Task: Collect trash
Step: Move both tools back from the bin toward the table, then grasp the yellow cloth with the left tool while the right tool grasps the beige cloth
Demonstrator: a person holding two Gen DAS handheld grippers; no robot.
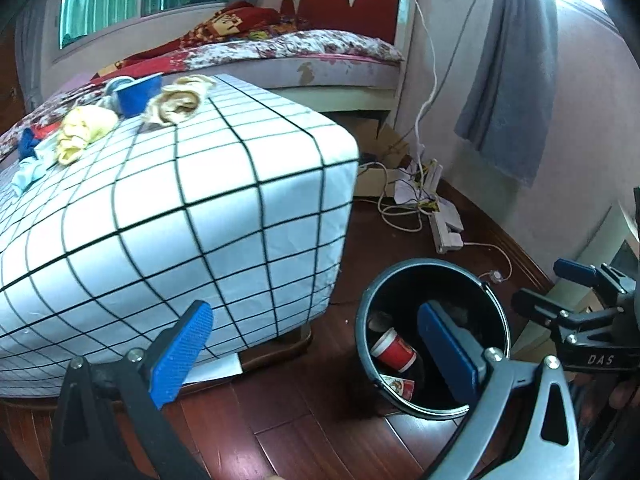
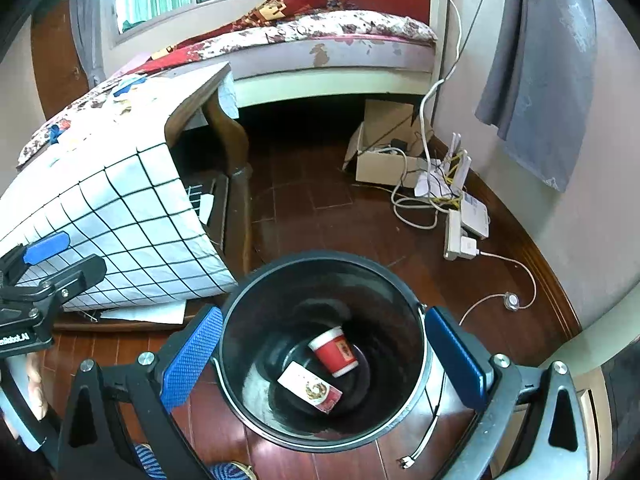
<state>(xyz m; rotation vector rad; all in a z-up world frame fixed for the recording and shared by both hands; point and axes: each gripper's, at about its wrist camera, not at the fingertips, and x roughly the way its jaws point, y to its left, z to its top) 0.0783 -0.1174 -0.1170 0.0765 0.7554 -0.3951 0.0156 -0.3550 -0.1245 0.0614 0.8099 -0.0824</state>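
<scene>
A black bin [image 2: 248,360] stands on the wooden floor and also shows in the left wrist view [image 1: 362,320]. Inside lie a red paper cup [image 2: 334,350] and a flattened red-and-white cup [image 2: 310,388]. My right gripper [image 2: 324,356] is open and empty right above the bin, its fingers either side of the rim. My left gripper [image 1: 316,352] is open and empty, between the bin and the table. On the checked table [image 1: 180,200] lie a blue cup [image 1: 138,94], a brown crumpled wrapper [image 1: 178,102] and a yellow crumpled wrapper [image 1: 82,132].
A bed [image 1: 280,52] stands behind the table. A cardboard box [image 2: 384,152], white cables and a power strip [image 2: 460,240] lie on the floor by the wall. A grey curtain [image 2: 540,72] hangs at the right.
</scene>
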